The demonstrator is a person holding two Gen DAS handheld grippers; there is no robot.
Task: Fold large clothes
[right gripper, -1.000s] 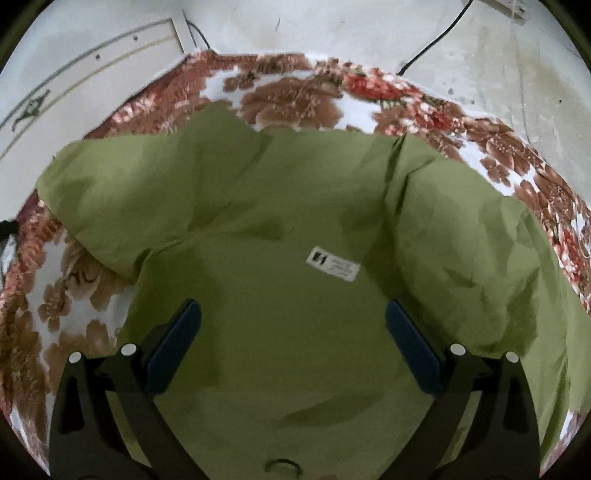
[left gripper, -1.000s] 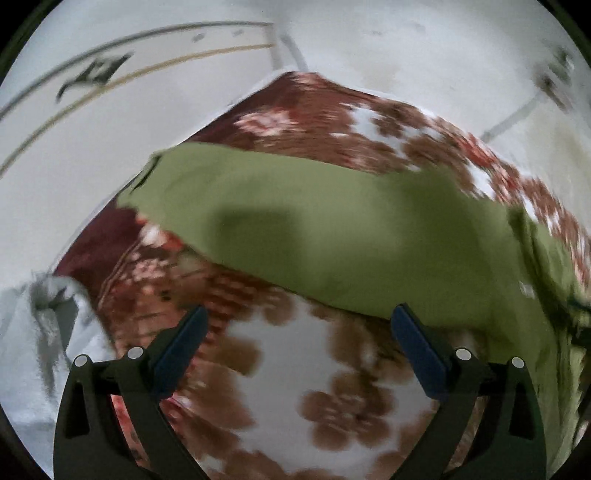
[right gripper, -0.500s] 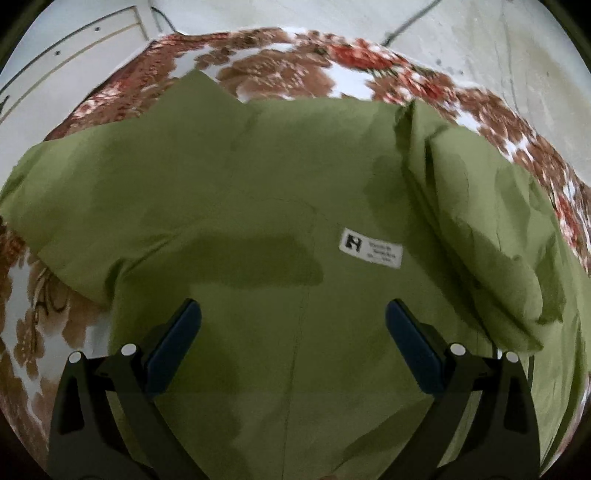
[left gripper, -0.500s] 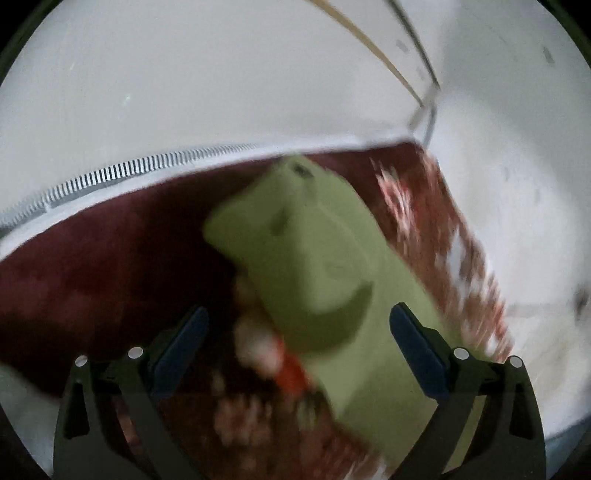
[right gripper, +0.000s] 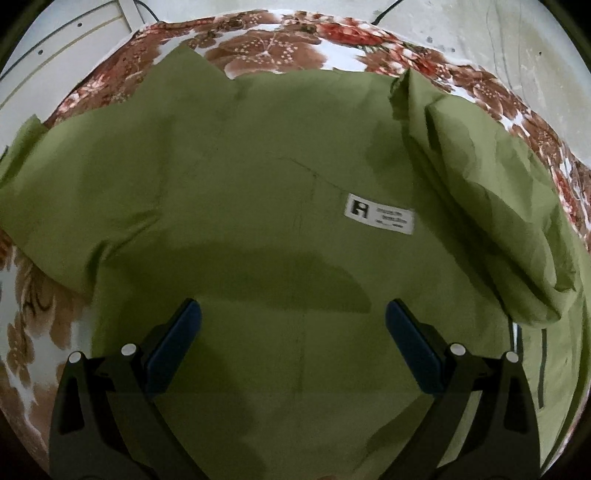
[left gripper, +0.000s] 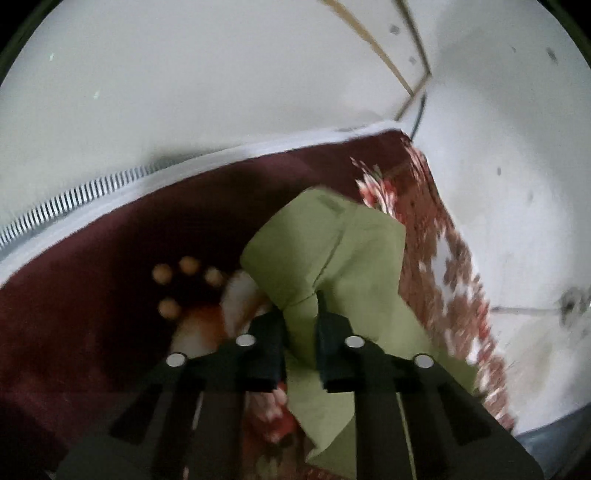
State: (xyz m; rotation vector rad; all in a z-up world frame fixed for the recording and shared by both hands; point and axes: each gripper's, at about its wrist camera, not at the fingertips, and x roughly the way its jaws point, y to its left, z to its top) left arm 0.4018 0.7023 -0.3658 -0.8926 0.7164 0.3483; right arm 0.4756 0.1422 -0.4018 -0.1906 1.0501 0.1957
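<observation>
A large olive-green garment (right gripper: 258, 184) lies spread on a floral blanket (right gripper: 269, 51), with a white label (right gripper: 380, 214) showing near its middle. Its right sleeve (right gripper: 498, 206) is folded inward over the body. My right gripper (right gripper: 293, 321) hovers open just above the garment's lower middle, with nothing between its fingers. In the left wrist view the jaws of my left gripper (left gripper: 301, 306) are closing on the end of the garment's other sleeve (left gripper: 325, 251), and a bunch of green cloth is pinched between the pads.
The dark red part of the blanket (left gripper: 92, 295) ends at a white zippered edge (left gripper: 74, 199) against a pale wall. A black cable (right gripper: 384, 11) runs across the pale floor beyond the blanket's far edge.
My left gripper swung over to the sleeve end and rolled, then its jaws went from wide open to pinching the green cloth. My right gripper sank closer to the garment, still open.
</observation>
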